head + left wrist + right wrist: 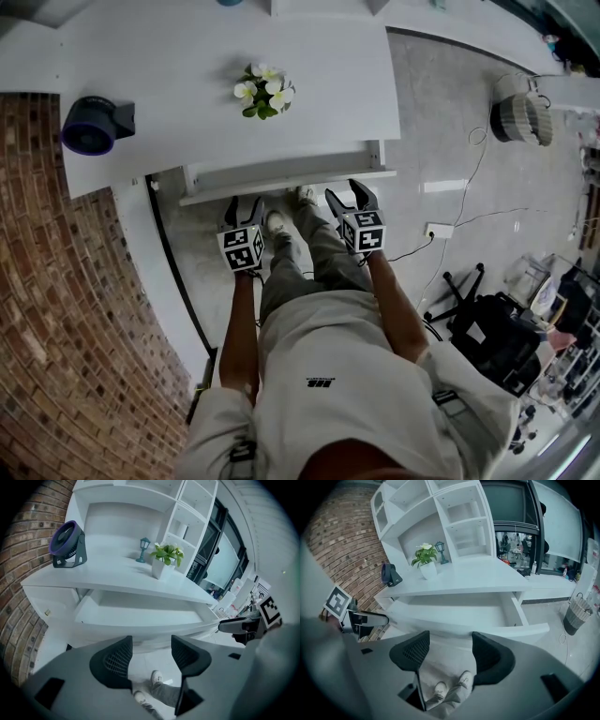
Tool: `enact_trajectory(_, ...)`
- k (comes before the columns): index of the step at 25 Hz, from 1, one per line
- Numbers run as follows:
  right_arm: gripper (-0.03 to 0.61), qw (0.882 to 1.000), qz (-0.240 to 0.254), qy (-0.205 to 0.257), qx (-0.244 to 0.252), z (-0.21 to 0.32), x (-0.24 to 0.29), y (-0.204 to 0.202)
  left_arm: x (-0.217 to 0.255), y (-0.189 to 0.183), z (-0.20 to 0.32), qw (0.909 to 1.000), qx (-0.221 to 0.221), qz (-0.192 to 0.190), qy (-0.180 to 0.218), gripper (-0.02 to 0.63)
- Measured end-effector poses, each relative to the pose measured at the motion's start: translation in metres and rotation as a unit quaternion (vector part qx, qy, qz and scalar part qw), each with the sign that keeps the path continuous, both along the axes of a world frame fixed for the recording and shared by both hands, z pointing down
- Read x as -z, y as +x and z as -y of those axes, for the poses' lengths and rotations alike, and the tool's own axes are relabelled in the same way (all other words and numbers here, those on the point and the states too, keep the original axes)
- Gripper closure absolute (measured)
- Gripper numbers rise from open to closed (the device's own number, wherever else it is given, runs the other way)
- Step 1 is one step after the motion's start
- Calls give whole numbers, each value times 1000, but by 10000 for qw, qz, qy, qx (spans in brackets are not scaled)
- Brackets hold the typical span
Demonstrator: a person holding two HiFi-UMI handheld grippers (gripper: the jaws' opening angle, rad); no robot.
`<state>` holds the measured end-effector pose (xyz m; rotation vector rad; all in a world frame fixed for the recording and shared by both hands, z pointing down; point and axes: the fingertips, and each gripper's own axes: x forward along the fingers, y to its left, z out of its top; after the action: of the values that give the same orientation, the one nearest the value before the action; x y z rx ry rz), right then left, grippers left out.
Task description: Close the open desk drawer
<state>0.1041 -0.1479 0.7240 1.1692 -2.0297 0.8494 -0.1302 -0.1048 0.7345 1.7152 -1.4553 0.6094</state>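
Note:
The white desk (187, 66) has its shallow drawer (286, 175) pulled out toward me, and the inside looks bare. In the head view my left gripper (244, 208) hovers just short of the drawer front's left part. My right gripper (347, 195) hangs near the front's right part. Both are open and hold nothing. The left gripper view has the drawer front (140, 626) just beyond the spread jaws of the left gripper (151, 649). From the right gripper (450, 648), the drawer (459, 616) lies close ahead, its right side wall in sight.
On the desktop stand a purple fan (94, 125), a potted white-flowered plant (264, 91) and a small blue lantern (143, 549). A brick wall (56, 281) runs along the left. A waste basket (522, 117), a power strip (439, 230) and a black chair (487, 328) occupy the right floor.

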Motion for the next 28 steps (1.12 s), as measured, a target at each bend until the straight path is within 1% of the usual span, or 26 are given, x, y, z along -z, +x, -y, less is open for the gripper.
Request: enact_trajectory(28,293,9998,-7,156,-137,40,-1,-7,-1,-8,39,9998,-110,27,154,350)
